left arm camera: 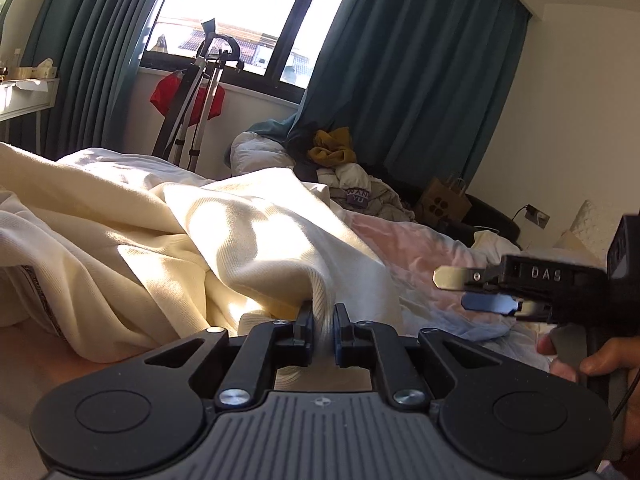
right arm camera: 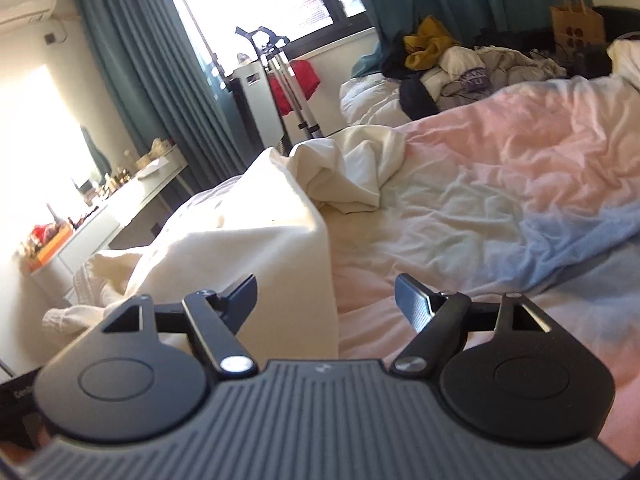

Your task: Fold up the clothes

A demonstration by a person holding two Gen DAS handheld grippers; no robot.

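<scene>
A cream knit garment (left arm camera: 168, 232) lies crumpled on the bed. My left gripper (left arm camera: 322, 326) is shut on a ribbed edge of the garment and holds it pinched between both fingers. My right gripper (right arm camera: 326, 300) is open and empty, with the garment's draped corner (right arm camera: 256, 248) just ahead of its left finger. In the left wrist view the right gripper (left arm camera: 460, 290) shows at the right, held in a hand, a short way from the garment.
The bed has a pink, white and blue duvet (right arm camera: 500, 184). A pile of clothes (left arm camera: 344, 176) lies at the far end by teal curtains (left arm camera: 400, 80). A folded metal stand (left arm camera: 196, 100) and a white desk (right arm camera: 132, 196) stand at the left.
</scene>
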